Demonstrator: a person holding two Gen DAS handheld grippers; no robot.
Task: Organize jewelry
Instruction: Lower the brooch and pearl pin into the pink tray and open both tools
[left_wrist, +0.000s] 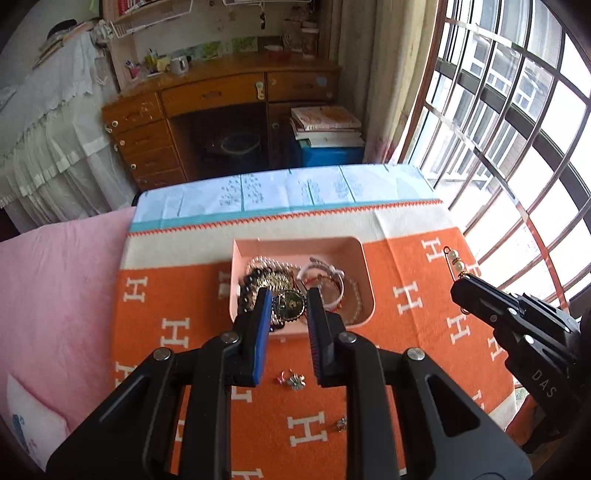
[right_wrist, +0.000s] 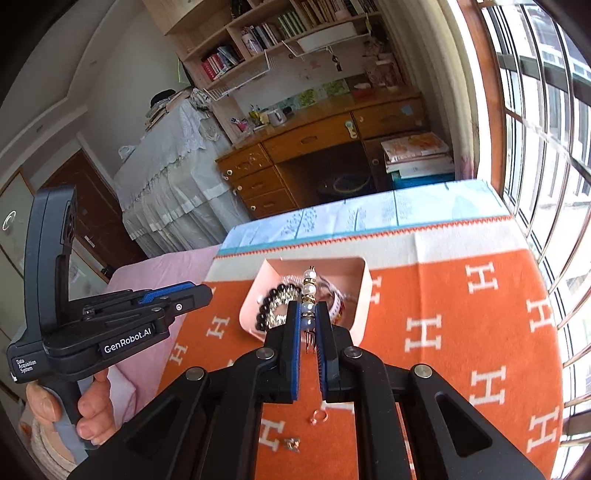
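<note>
A pink tray (left_wrist: 364, 258) (right_wrist: 364, 284) sits on the orange cloth and holds beaded bracelets and a white watch. My left gripper (left_wrist: 289, 306) is above its near edge, shut on a round gold-and-black brooch (left_wrist: 291, 303) between the blue pads. In the right wrist view the left gripper (right_wrist: 207, 293) shows from the side and the brooch is hidden. My right gripper (right_wrist: 308, 325) (left_wrist: 460, 286) is shut on a gold pin strung with pearl beads (right_wrist: 308, 286) (left_wrist: 455, 258), which sticks out past the fingertips. Both grippers are raised above the cloth.
Loose small pieces lie on the orange H-patterned cloth (left_wrist: 406, 332): a flower-shaped piece (left_wrist: 293, 380), a tiny stud (left_wrist: 341, 424), a copper ring (right_wrist: 317, 417) and a small clasp (right_wrist: 291, 444). A pink bedspread (left_wrist: 55, 295) lies left, a barred window (left_wrist: 517, 147) right. A hand (right_wrist: 92, 402) grips the left handle.
</note>
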